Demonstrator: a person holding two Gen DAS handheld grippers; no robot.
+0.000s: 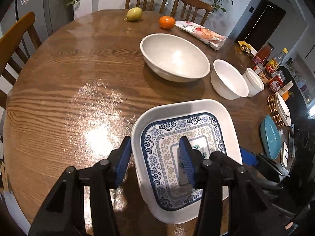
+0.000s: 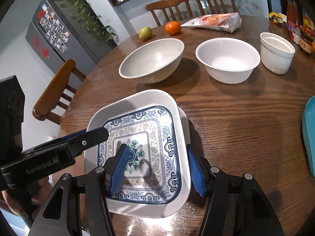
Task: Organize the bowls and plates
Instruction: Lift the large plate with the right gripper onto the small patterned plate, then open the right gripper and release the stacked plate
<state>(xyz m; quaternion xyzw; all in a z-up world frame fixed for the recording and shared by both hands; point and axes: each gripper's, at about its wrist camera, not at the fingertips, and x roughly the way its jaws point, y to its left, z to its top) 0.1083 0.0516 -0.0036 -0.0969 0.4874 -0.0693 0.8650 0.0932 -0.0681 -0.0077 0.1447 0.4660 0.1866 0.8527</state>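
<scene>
Item: patterned square plate [image 2: 137,153] on wooden table [image 2: 236,122] | Step: setting it down | left gripper [image 1: 155,157], right gripper [image 2: 157,169]: fingers astride opposite rims, grip unclear | Next: likely release, then bowls [image 2: 153,61].

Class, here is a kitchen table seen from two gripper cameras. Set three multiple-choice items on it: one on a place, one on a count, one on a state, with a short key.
1. The blue-patterned square plate lies:
A in a white square dish
B on a chair
C in the big bowl

2. Round white bowls on the wooden table:
A one
B three
C five

3. The large grey-white bowl is:
A overturned
B full of fruit
C upright and empty

Key: 1 A, white rim surrounds it. 2 B, large, medium bowl, small ramekin. 3 C, its bare inside shows.
</scene>
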